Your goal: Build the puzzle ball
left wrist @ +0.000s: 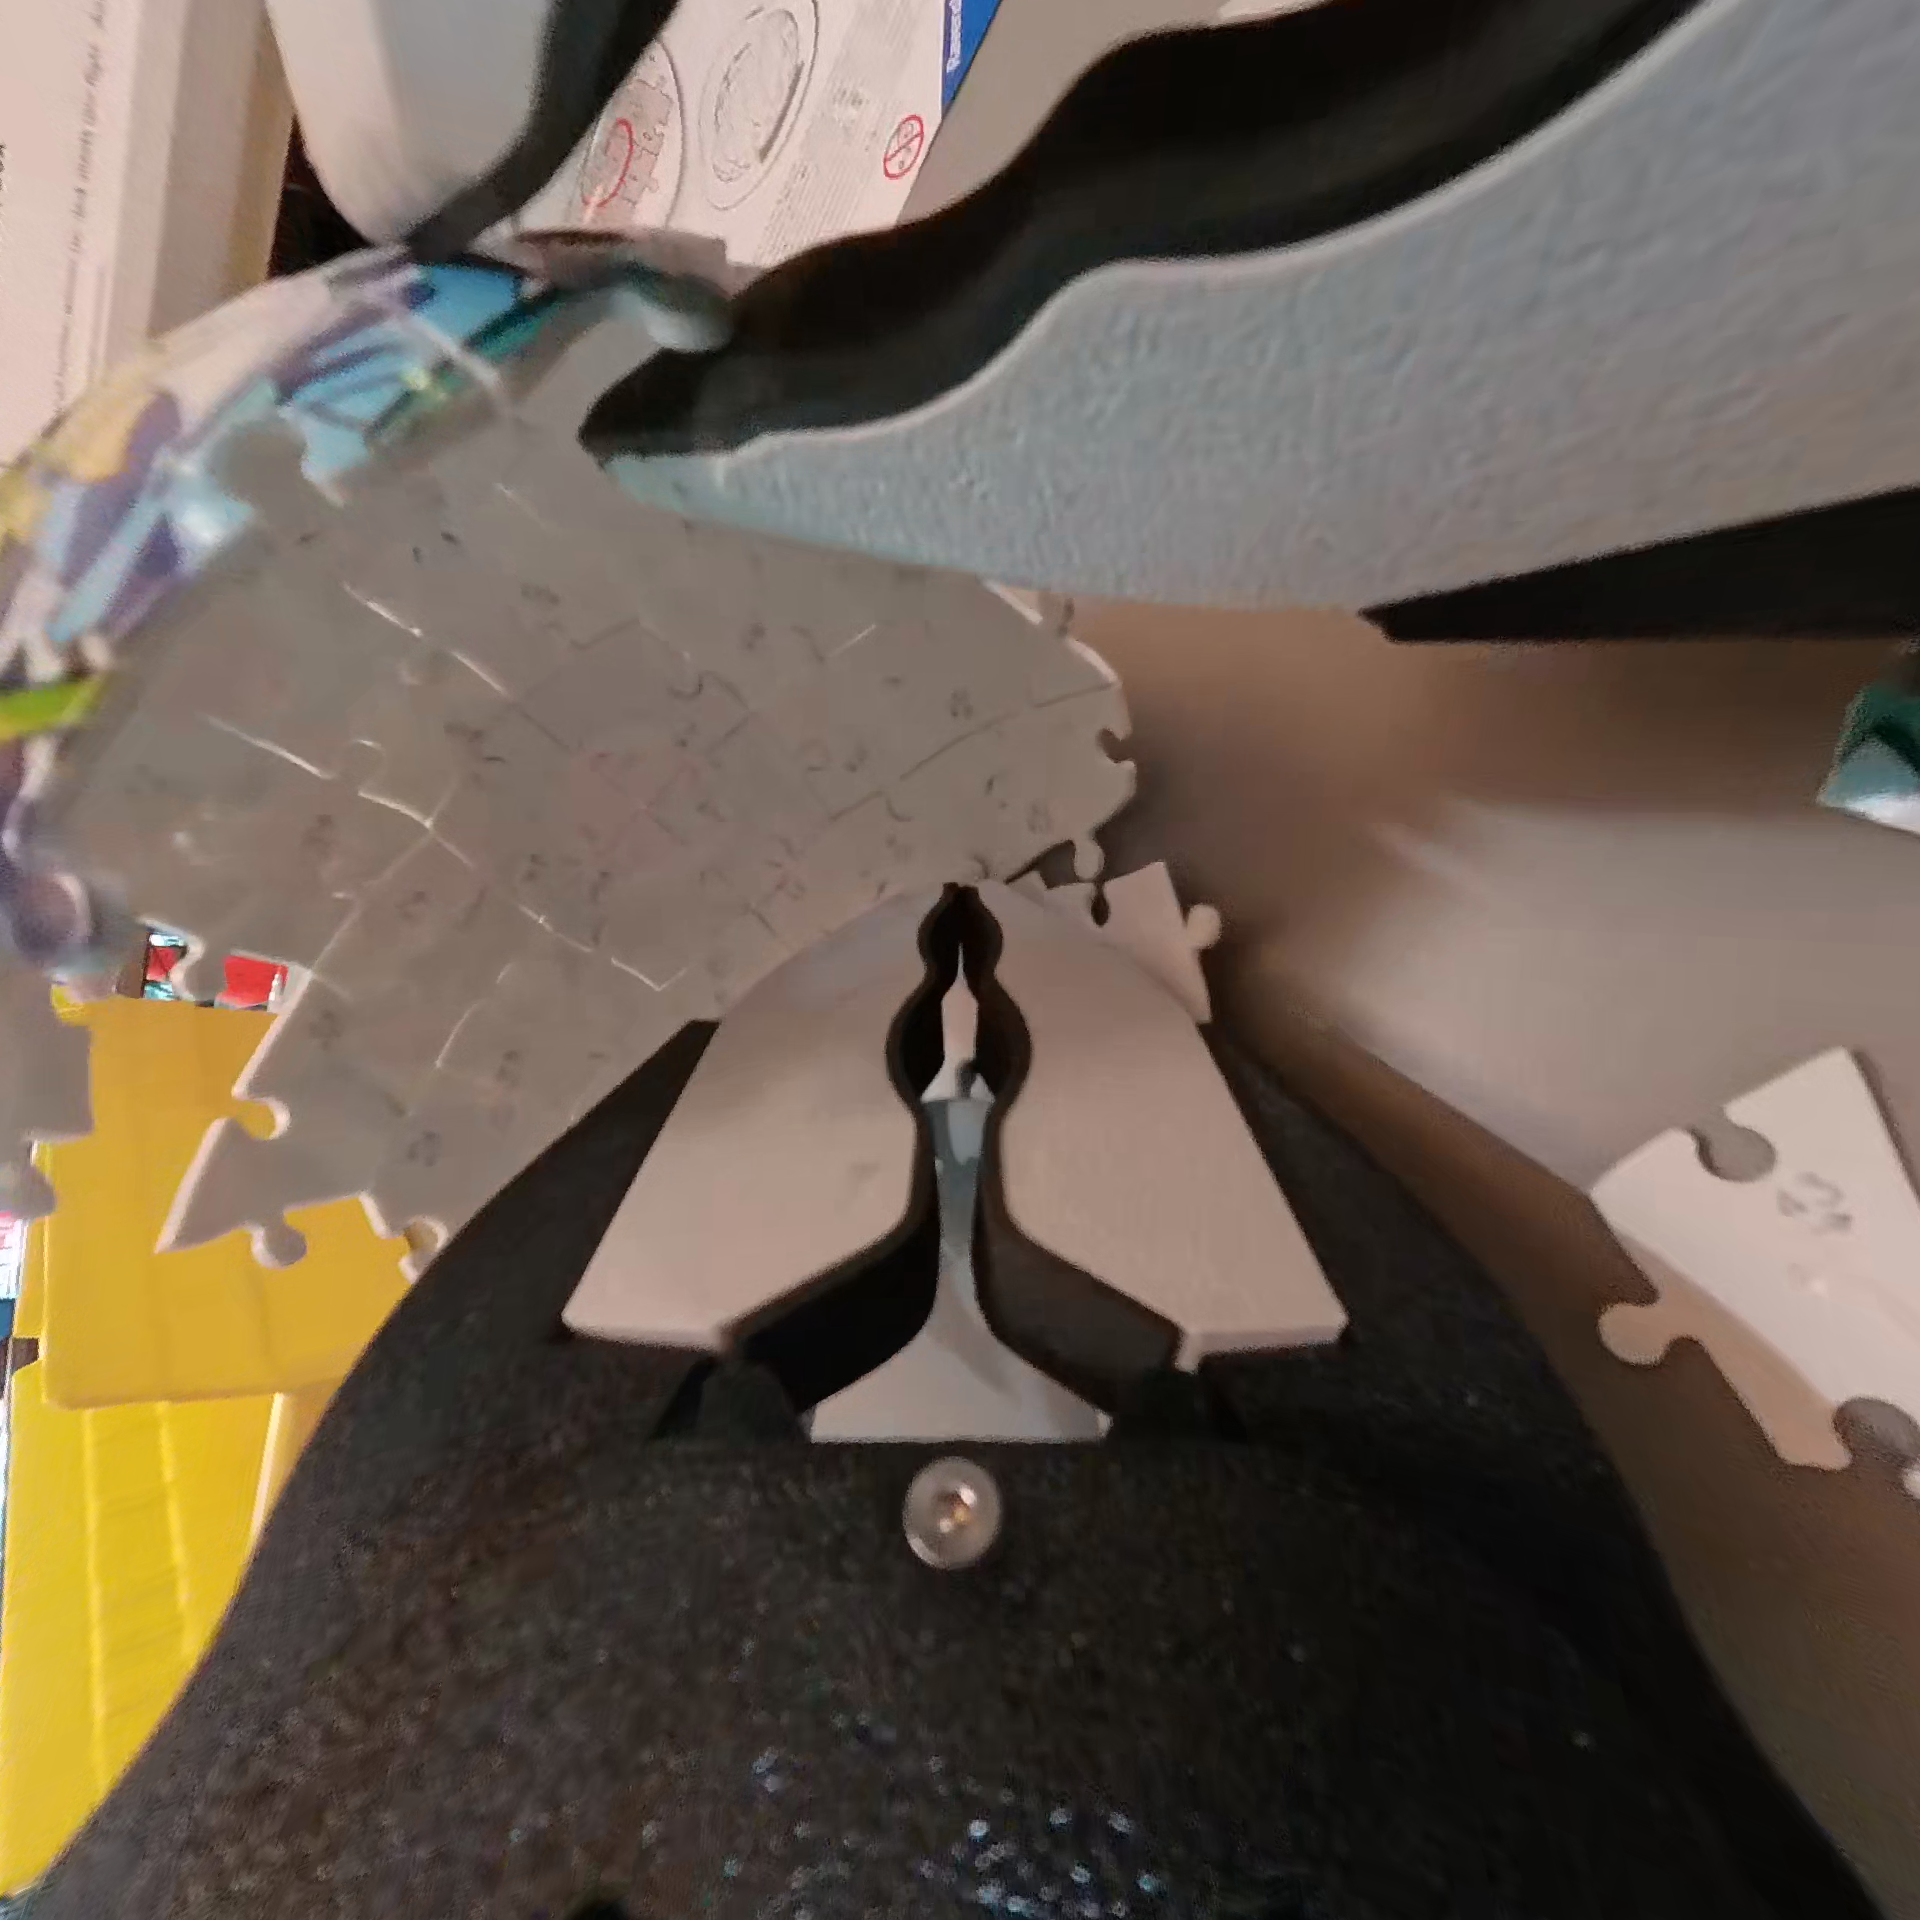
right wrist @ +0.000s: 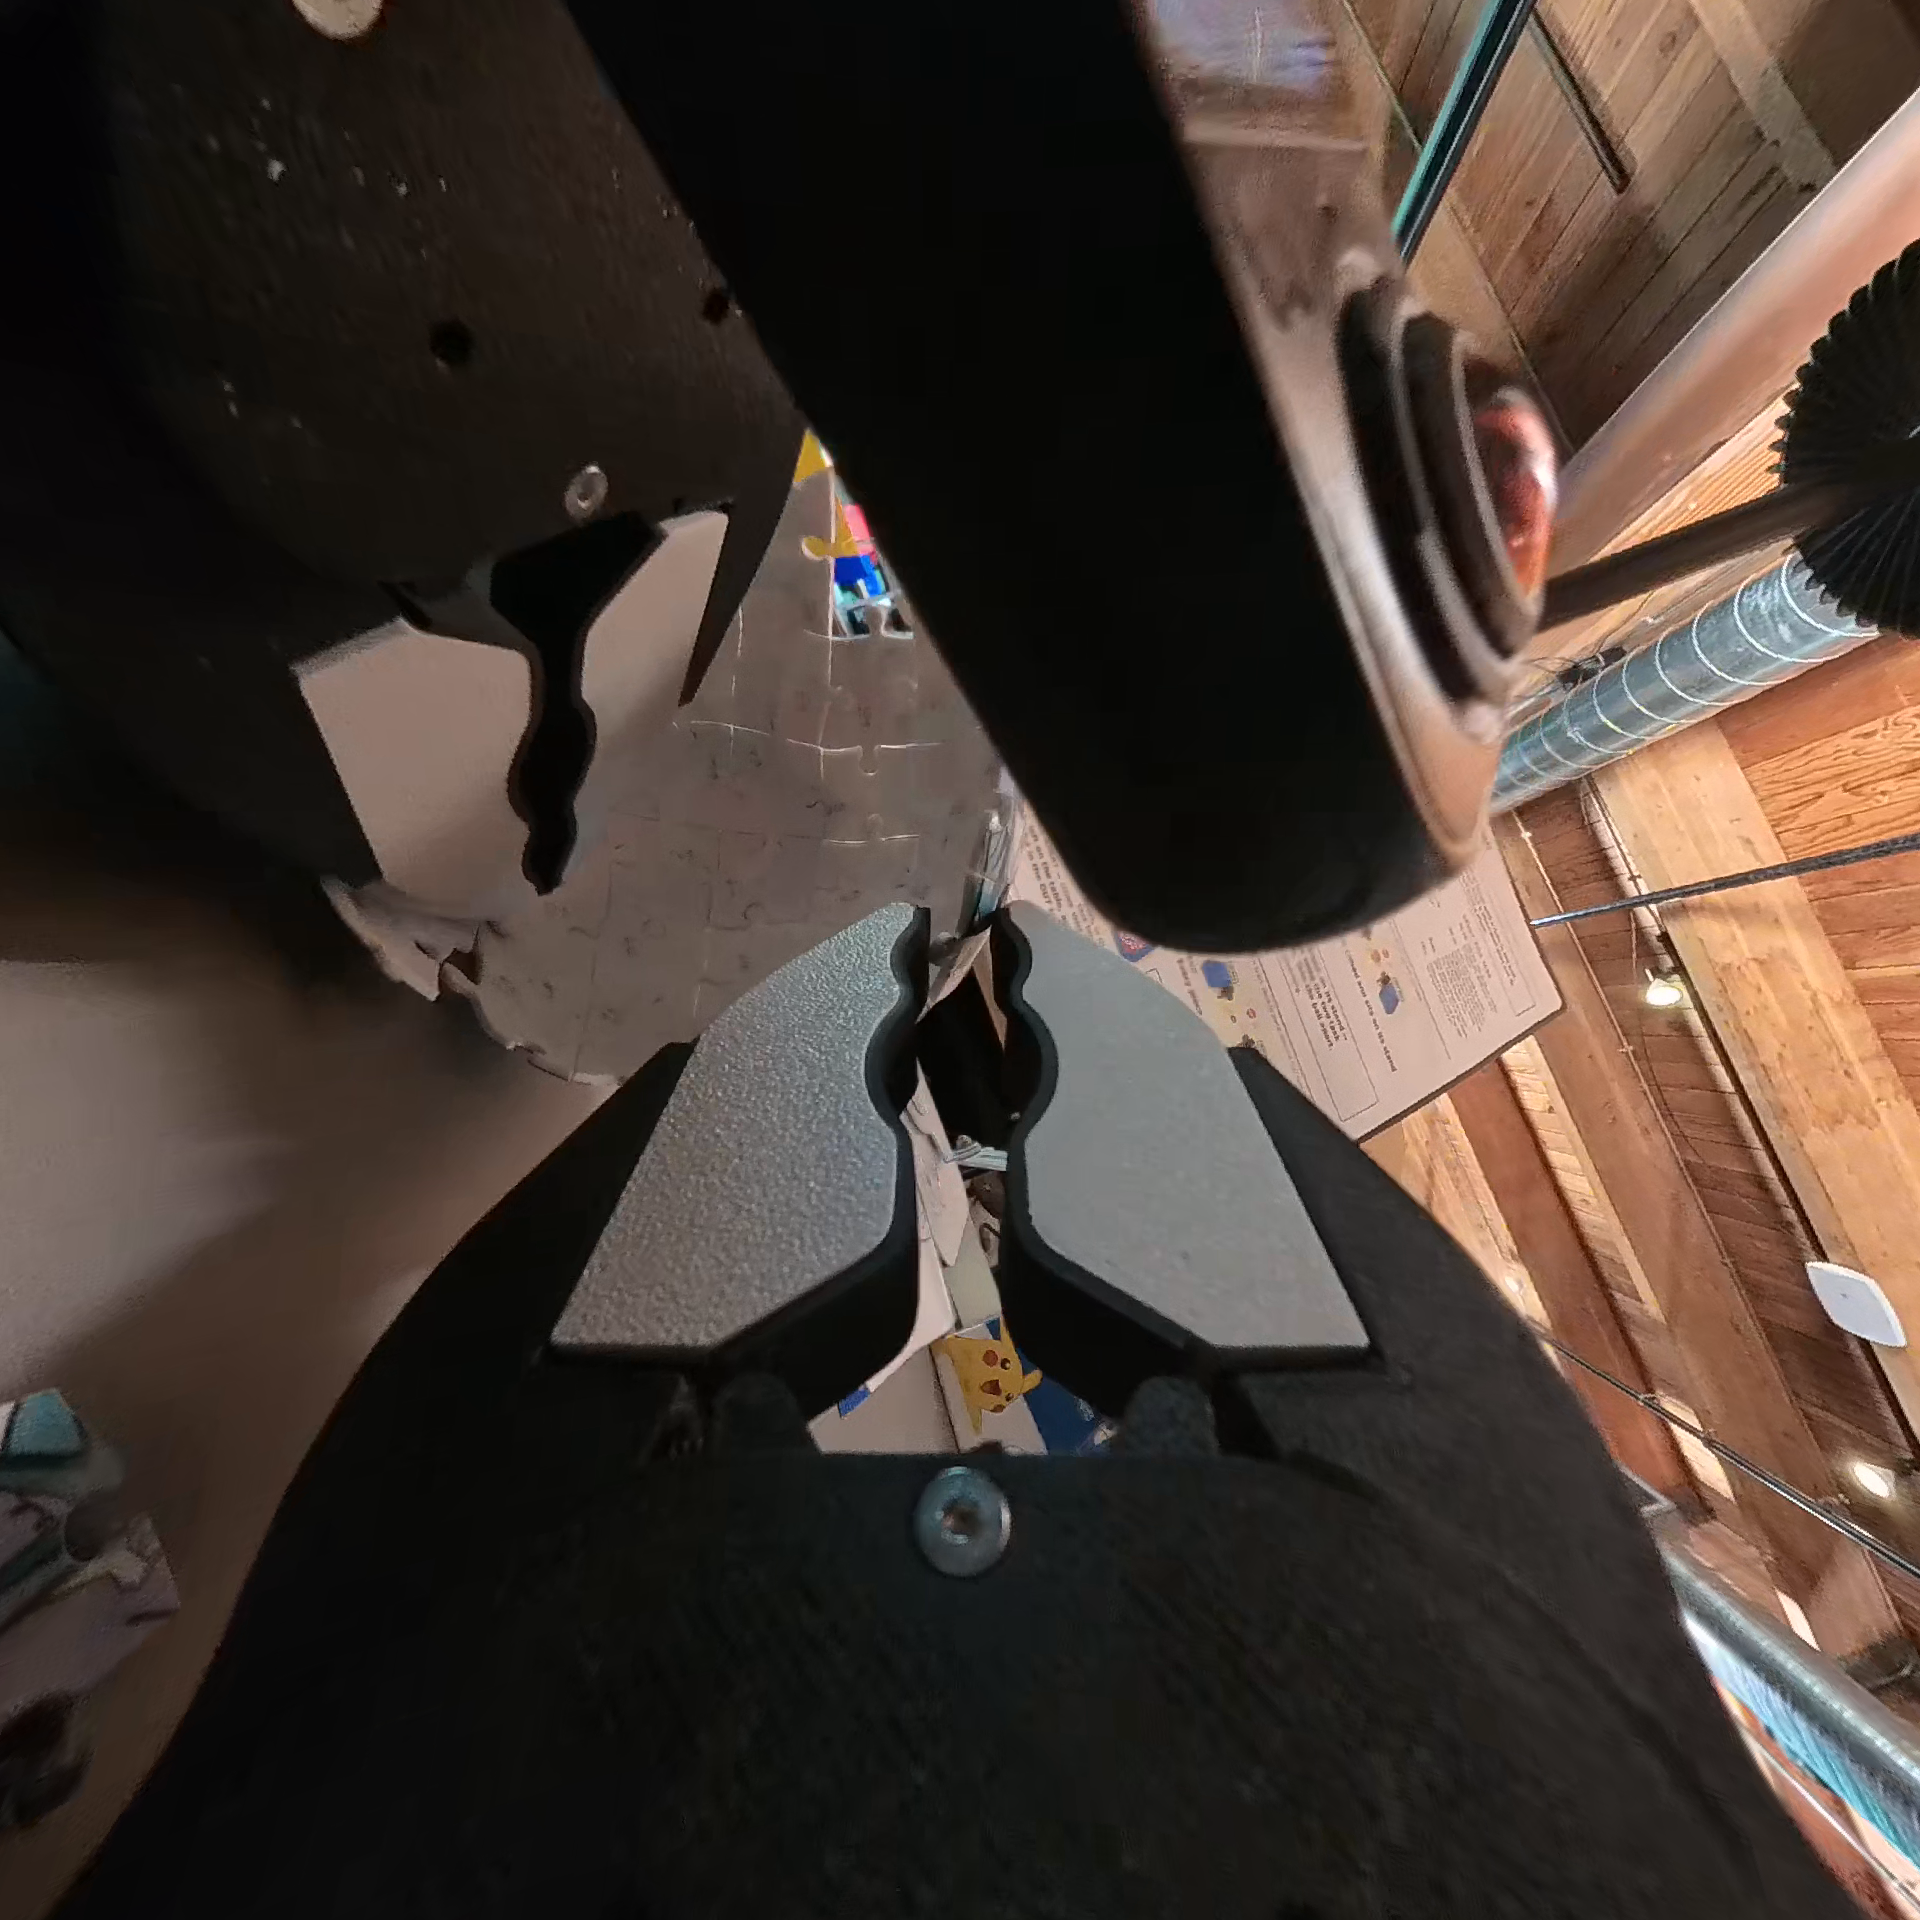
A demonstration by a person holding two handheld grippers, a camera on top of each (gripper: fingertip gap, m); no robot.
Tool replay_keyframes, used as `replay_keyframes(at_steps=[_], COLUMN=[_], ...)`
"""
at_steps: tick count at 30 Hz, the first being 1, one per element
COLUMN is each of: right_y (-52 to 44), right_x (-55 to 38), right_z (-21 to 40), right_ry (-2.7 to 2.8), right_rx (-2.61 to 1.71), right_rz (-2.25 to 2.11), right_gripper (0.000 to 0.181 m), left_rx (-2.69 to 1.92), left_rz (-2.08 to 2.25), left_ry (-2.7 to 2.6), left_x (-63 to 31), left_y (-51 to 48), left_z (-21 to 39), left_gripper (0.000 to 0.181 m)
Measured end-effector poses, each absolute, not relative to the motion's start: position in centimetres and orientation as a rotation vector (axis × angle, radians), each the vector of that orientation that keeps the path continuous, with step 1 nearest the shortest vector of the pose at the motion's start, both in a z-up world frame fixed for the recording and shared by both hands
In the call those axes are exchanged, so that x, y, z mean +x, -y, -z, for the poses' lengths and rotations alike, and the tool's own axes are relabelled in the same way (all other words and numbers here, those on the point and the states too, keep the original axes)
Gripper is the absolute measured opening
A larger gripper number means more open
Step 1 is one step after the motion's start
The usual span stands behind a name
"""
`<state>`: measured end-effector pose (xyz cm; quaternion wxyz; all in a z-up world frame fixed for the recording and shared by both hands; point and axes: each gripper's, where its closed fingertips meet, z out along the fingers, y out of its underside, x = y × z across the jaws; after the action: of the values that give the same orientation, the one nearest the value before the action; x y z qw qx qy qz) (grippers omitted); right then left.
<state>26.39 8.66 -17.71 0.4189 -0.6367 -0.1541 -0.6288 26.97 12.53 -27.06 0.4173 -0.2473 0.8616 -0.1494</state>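
Observation:
The partly built puzzle ball (left wrist: pixel 540 769) is a curved shell with its grey inner side toward me and a coloured outer face at the far left. My left gripper (left wrist: pixel 961 920) is shut on a thin grey puzzle piece (left wrist: pixel 958 1153), seen edge-on, with its tips at the shell's lower edge. My right gripper (right wrist: pixel 958 935) is shut on the shell's rim (right wrist: pixel 971 894). It also shows in the left wrist view (left wrist: pixel 665 322), pinching the upper rim. In the right wrist view the shell (right wrist: pixel 769 821) lies between both grippers, with the left gripper (right wrist: pixel 540 873) at its left edge.
Loose white pieces (left wrist: pixel 1787 1247) lie on the brown table at the right, one more (left wrist: pixel 1158 940) just right of my left tips. A yellow box (left wrist: pixel 156 1351) stands at the left and an instruction sheet (left wrist: pixel 790 125) behind. Several coloured pieces (right wrist: pixel 62 1538) lie at the lower left. Spacing between my two grippers at the tips: around 10 cm.

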Motion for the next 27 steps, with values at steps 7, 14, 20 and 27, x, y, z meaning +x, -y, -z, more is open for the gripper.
replay_keyframes(at_steps=[7, 14, 20, 27], right_y=[-8.6, -8.3, -8.2, -8.3], right_x=[26.5, 27.2, 27.2, 27.1], right_z=[17.8, 17.9, 17.9, 17.9], right_ry=[0.346, 0.275, 0.279, 0.293], right_rx=[-1.612, -1.636, -1.639, -1.637], right_rz=[1.513, 1.459, 1.475, 1.483], right_gripper=[0.012, 0.012, 0.012, 0.012], left_rx=[-0.678, -0.742, -0.713, -0.768], left_rz=[0.407, 0.391, 0.396, 0.603], left_ry=[-2.204, -2.247, -2.128, -1.92], left_x=[27.1, 27.2, 27.4, 25.6], left_y=[-12.5, -12.5, -12.8, -13.5], left_z=[27.2, 27.3, 26.4, 21.6], left_gripper=[0.0, 0.0, 0.0, 0.0])
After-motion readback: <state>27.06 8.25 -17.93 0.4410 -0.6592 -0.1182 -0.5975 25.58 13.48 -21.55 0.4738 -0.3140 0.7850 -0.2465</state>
